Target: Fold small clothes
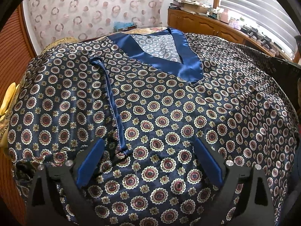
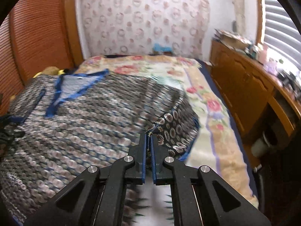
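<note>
A dark blue satin top (image 1: 169, 101) with round medallion print and a plain blue V-neck band (image 1: 161, 56) lies spread on the bed. A folded sleeve with a blue hem (image 1: 112, 101) lies across its left side. My left gripper (image 1: 148, 143) is open, hovering close over the lower front of the top. In the right wrist view the same top (image 2: 84, 116) is blurred. My right gripper (image 2: 149, 133) is shut on the top's right sleeve (image 2: 173, 130) and holds it lifted over the garment.
A floral blanket (image 2: 212, 101) covers the bed. A wooden cabinet (image 2: 244, 86) with clutter on top runs along the right side below a window blind. A slatted wooden headboard (image 2: 37, 28) stands at the left. Yellow cloth (image 1: 9, 101) lies at the bed's left edge.
</note>
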Tool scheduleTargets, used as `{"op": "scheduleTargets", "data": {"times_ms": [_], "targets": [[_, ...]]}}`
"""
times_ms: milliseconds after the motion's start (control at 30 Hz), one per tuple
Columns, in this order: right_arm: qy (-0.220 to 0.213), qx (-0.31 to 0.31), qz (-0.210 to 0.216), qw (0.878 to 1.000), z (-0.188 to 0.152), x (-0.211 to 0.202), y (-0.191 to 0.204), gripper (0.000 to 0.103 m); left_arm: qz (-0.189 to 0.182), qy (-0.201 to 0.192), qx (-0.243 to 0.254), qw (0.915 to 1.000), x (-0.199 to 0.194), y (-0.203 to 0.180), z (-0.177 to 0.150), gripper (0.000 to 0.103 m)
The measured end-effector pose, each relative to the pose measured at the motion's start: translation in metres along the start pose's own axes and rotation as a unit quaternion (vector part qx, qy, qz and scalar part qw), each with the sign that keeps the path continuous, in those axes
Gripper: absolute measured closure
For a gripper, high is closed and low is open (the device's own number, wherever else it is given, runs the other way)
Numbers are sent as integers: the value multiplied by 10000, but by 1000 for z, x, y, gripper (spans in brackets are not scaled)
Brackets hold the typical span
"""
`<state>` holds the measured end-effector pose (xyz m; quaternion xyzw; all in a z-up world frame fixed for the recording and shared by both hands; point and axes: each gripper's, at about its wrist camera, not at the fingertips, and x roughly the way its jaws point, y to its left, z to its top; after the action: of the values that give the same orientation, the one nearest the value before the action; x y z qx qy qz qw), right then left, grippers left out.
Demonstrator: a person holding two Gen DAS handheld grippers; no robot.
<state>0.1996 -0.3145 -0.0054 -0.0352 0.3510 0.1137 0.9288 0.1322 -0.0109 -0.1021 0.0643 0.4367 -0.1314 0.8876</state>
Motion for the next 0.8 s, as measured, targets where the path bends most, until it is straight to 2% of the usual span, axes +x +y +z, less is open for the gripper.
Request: {"op": "scheduleTargets", "data": {"times_ms": [267, 400, 600, 800], "targets": [[306, -384, 385, 9980, -8, 25, 50, 101, 108, -699, -135, 9974, -37, -6, -4, 6], [542, -412, 470, 9966, -21, 39, 64, 101, -40, -1014, -299, 9944, -58, -9, -1, 6], [680, -375, 513, 9957, -31, 43, 68, 100, -218, -1365, -179, 9902, -84, -21, 2, 6], [454, -244, 349, 9981, -30, 21, 60, 85, -195, -1503, -92, 9884, -94, -36, 1, 6]]}}
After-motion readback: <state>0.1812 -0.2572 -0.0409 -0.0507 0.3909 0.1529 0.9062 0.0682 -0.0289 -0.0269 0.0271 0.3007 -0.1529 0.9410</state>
